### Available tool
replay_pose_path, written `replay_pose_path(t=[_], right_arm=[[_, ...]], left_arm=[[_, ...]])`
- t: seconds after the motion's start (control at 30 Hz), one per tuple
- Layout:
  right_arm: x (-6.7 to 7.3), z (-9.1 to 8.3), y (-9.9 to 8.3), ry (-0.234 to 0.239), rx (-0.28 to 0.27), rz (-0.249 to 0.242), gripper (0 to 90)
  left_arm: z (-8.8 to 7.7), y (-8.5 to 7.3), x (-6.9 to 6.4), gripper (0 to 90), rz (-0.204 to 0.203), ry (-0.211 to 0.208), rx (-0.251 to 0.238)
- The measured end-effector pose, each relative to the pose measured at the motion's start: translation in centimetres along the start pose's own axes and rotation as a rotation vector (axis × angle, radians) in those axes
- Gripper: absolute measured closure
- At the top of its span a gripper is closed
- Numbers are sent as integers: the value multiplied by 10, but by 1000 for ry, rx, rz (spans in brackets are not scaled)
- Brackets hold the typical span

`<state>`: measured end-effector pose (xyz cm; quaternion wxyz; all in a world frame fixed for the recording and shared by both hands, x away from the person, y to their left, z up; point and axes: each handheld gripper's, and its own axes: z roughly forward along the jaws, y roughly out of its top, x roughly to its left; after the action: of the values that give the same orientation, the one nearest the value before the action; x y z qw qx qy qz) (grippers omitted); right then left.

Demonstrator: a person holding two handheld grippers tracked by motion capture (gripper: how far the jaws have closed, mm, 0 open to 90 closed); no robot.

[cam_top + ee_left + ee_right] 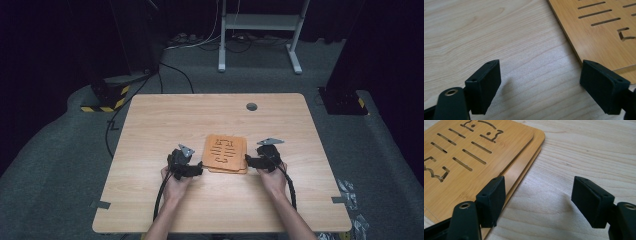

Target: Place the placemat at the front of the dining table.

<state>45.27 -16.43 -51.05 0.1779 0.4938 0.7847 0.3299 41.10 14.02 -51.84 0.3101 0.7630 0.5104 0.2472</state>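
A small stack of orange-brown bamboo boards (225,153) with cut-out slots lies near the middle of the table, the top board shifted a little over the ones beneath. My left gripper (196,170) sits at the stack's left edge, open; in the left gripper view its jaws span bare table, and the board (604,30) lies just beyond the right jaw. My right gripper (250,162) is at the stack's right edge, open. In the right gripper view its left jaw overlaps the board edge (474,165), with nothing between the jaws (538,197).
The light wooden table (165,120) has a round grey cable hole (251,106) at the back. Black cables trail from both grippers toward the front edge. Beyond the table are a white desk frame (260,30) and dark stands on grey carpet.
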Motion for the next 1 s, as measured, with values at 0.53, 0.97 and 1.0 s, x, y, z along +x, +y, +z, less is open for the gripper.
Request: replay_pose_path(t=[0.53,0.97,1.0], right_arm=[[6,5,1,25,6,-16,281],[6,5,1,24,6,-11,279],[6,5,1,24,6,-14,279]], left_arm=[[3,11,-7,174,-9,-37,-5],[4,8,-4,187,-30,-65,-17],[4,8,-4,188,-28,-64,-17]])
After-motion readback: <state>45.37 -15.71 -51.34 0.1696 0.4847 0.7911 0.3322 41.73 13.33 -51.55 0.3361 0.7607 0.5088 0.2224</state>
